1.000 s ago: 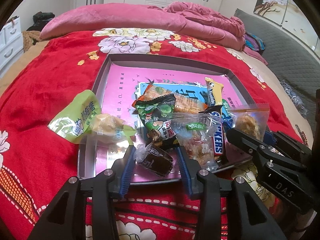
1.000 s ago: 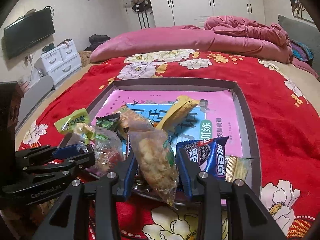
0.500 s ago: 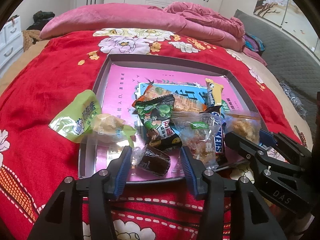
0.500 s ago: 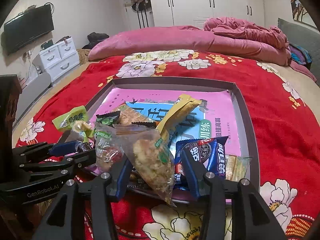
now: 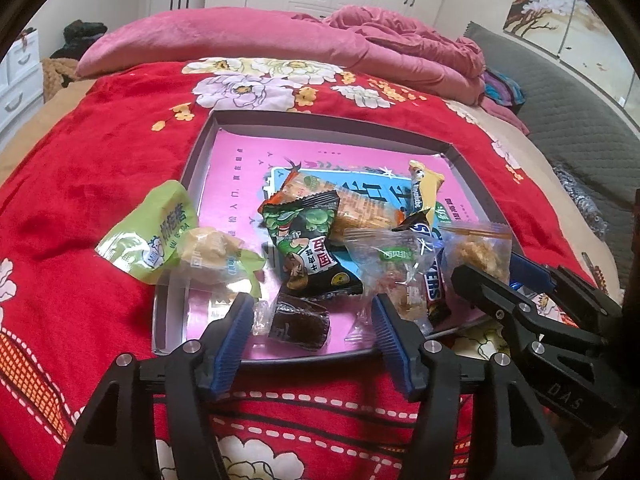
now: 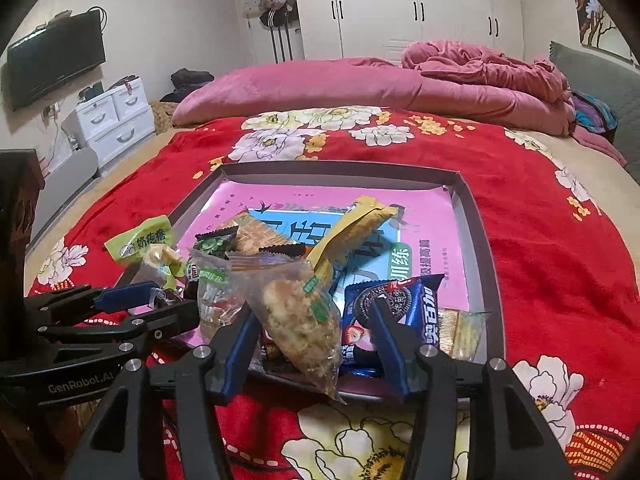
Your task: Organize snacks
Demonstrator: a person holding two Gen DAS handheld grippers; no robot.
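Note:
A shallow grey tray (image 5: 192, 176) with a pink printed sheet lies on the red bedspread and holds a heap of snacks. My left gripper (image 5: 312, 316) is over the tray's near edge, its jaws opening around a small dark brown wrapped candy (image 5: 298, 322) that lies loose on the pink sheet. My right gripper (image 6: 312, 320) has its jaws opening too. A clear bag of crumbly pastry (image 6: 298, 312) lies between them, untouched by the pads, draped over the tray's front rim (image 6: 476, 216). A blue cookie pack (image 6: 394, 306) sits beside it.
A green packet (image 5: 154, 232) and a clear-wrapped pastry (image 5: 210, 258) hang over the tray's left rim. A black-green pea bag (image 5: 312, 248), a Snickers bar (image 5: 430, 276) and a yellow bar (image 5: 424, 190) lie in the heap. A pink duvet (image 6: 360, 84) covers the bed's far end.
Both grippers have spread their jaws wider without moving. The brown candy came free of the left pads and settled on the sheet; the pastry bag slumped out of the right pads.

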